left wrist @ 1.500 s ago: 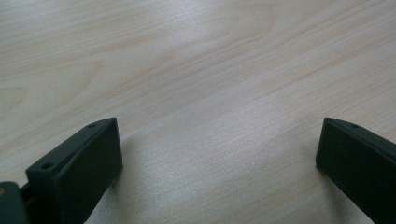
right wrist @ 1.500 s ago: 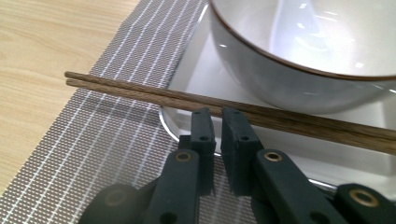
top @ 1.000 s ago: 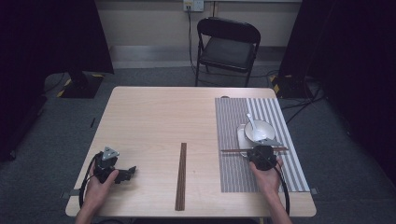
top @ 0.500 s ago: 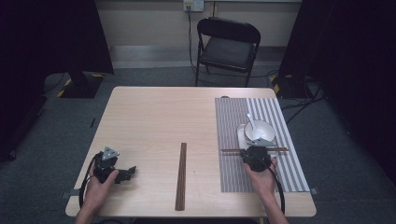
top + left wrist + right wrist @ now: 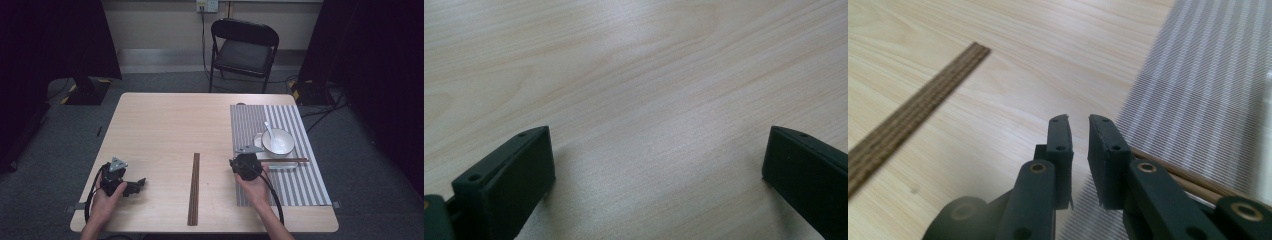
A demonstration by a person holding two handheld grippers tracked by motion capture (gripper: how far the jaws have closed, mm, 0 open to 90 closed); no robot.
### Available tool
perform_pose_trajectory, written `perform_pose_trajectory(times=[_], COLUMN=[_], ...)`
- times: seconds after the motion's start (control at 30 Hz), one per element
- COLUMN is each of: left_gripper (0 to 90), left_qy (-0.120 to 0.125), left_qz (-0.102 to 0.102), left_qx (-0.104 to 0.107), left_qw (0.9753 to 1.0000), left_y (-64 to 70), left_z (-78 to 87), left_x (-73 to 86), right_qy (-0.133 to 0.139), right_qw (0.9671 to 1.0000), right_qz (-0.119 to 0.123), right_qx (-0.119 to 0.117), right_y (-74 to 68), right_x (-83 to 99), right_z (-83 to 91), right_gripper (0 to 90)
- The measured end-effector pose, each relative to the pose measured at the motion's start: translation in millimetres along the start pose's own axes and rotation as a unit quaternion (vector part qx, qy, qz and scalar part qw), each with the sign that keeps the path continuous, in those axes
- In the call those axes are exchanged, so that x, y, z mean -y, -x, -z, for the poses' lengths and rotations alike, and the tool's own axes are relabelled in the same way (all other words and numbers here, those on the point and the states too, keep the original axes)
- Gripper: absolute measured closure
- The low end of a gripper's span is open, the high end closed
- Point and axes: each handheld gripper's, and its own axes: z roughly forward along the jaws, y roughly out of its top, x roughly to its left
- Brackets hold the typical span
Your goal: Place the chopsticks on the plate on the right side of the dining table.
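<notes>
Wood, weave, plastic and glaze

Showing pale matt wood grain, smooth, across the table [image 5: 165, 130]; lying on it, a dark strip [image 5: 193, 187] looking ribbed and rough, like woven wood or bamboo. Spreading over the right side, a mat [image 5: 250, 120] of fine grey-and-white striped weave, matt like cloth. Gleaming white and glossy, like glazed ceramic: bowl [image 5: 278, 142] and spoon [image 5: 269, 130]. Resting beside them, chopsticks [image 5: 285, 160] of smooth brown wood. Looking matt black and plastic, with small screw holes: left gripper [image 5: 654, 185] and right gripper [image 5: 1079, 137], the right showing metal rivets.
</notes>
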Motion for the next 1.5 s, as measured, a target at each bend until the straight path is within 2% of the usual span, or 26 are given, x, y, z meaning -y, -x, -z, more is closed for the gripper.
perform_pose_trajectory(times=[0.17,0.3,0.37,0.5,0.53,0.57,0.67,1.03,1.23,1.3,1.5], left_gripper=[0.0,0.0,0.0,0.0,0.0,0.0,0.0,0.0,0.0,0.0,0.0], left_qy=[-0.001,-0.001,-0.001,0.0,0.0,0.0,0.0,-0.001,-0.001,0.0,-0.001], left_qz=[-0.001,-0.001,-0.001,0.0,0.0,0.0,0.0,-0.001,-0.001,0.0,-0.001], left_qx=[0.001,0.0,0.001,0.0,0.0,0.0,0.0,0.001,0.0,0.0,0.0], left_qw=[1.0,1.0,1.0,1.0,1.0,1.0,1.0,1.0,1.0,1.0,1.0], left_y=[-0.2,-0.1,-0.1,0.0,0.0,0.0,0.1,-0.1,-0.1,0.0,-0.1], left_z=[0.1,0.1,0.1,0.0,0.0,0.0,0.0,0.1,0.1,0.0,0.1], left_x=[0.0,0.0,0.0,0.0,0.0,0.0,0.0,0.0,0.0,0.0,0.0], right_qy=[-0.008,-0.013,-0.018,-0.019,-0.019,-0.018,-0.019,-0.016,-0.02,-0.021,-0.02], right_qw=[0.9999,0.9997,0.9996,0.9994,0.9994,0.9994,0.9992,0.9996,0.9995,0.9994,0.9995], right_qz=[0.005,0.008,0.006,0.002,0.002,0.001,-0.007,-0.013,-0.025,-0.026,-0.024], right_qx=[-0.01,-0.017,-0.02,-0.029,-0.029,-0.028,-0.035,-0.02,-0.007,0.005,0.002], right_y=[-13.3,-14.9,-14.5,-14.4,-14.4,-15.3,-15.3,-15.5,-13.2,-12.7,-15.1], right_x=[-5.2,-4.8,-3.3,-2.5,-2.5,-2.7,-2.7,-1.9,-1.5,-1.0,-0.6], right_z=[-15.5,-22.6,-26.7,-31.5,-31.5,-33.3,-35.3,-37.7,-37.5,-36.9,-36.8], right_gripper=[76.9,72.1,64.8,55.8,55.8,50.2,43.0,33.4,32.1,32.0,31.8])
